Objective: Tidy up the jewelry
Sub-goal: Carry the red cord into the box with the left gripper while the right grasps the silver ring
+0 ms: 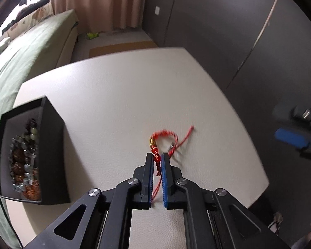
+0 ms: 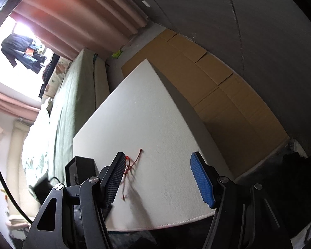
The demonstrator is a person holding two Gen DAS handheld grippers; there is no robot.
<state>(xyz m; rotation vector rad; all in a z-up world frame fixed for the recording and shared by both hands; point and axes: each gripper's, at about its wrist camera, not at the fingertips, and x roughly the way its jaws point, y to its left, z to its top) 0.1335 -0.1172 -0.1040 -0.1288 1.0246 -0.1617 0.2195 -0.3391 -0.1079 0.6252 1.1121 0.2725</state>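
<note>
A red cord bracelet (image 1: 165, 138) with red and gold beads hangs from my left gripper (image 1: 158, 157), which is shut on its beaded part just above the white table (image 1: 118, 95). One loose cord end trails right. A black jewelry box (image 1: 29, 157) with several beaded bracelets inside stands at the table's left. My right gripper (image 2: 157, 159) is open and empty, held off the table's near edge; it appears blurred at the right in the left wrist view (image 1: 290, 139). The right wrist view shows the bracelet (image 2: 130, 166) partly behind its left finger, and the box (image 2: 80, 170).
The white table (image 2: 147, 114) has a bed with a green cover (image 1: 24, 49) to its left and a dark wall (image 1: 228, 31) behind. Flattened cardboard (image 2: 228, 95) lies on the floor beyond the table's right edge.
</note>
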